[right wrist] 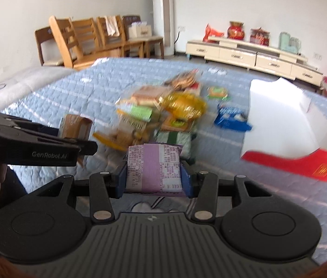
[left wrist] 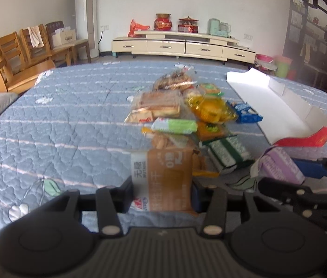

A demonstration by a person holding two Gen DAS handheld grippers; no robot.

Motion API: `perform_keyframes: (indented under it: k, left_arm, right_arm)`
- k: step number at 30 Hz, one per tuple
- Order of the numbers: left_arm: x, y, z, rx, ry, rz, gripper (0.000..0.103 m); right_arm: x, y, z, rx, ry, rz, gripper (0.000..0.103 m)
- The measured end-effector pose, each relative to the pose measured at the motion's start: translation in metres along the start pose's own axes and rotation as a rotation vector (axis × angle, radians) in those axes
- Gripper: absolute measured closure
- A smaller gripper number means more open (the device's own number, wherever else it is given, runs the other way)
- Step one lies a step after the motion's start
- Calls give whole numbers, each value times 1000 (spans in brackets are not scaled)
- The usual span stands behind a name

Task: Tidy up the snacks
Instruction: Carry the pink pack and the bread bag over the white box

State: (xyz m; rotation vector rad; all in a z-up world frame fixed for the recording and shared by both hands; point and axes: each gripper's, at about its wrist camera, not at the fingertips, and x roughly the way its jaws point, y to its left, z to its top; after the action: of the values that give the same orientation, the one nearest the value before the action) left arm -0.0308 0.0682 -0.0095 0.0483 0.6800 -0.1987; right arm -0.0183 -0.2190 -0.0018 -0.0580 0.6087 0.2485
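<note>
While the left gripper (left wrist: 162,191) clamps a brown packet (left wrist: 167,180), the right gripper (right wrist: 154,178) pinches a purple packet (right wrist: 154,168). Both packets sit just short of the snack pile (left wrist: 186,115) on the blue quilt (left wrist: 70,120). Right of the pile lies an open white-and-red box (left wrist: 286,115).

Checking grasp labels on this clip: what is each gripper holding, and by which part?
Left gripper clamps the brown snack pack across its near end. Right gripper clamps the purple snack pack by its side edges.
</note>
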Motion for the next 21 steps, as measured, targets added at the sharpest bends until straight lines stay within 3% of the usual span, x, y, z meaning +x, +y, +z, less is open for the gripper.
perform_keyframes:
  k: [21]
  left_arm:
    - [1,-66,45,48,-21,-120,56]
  right_arm:
    - [-57,-71,17,127,-122,-217,46]
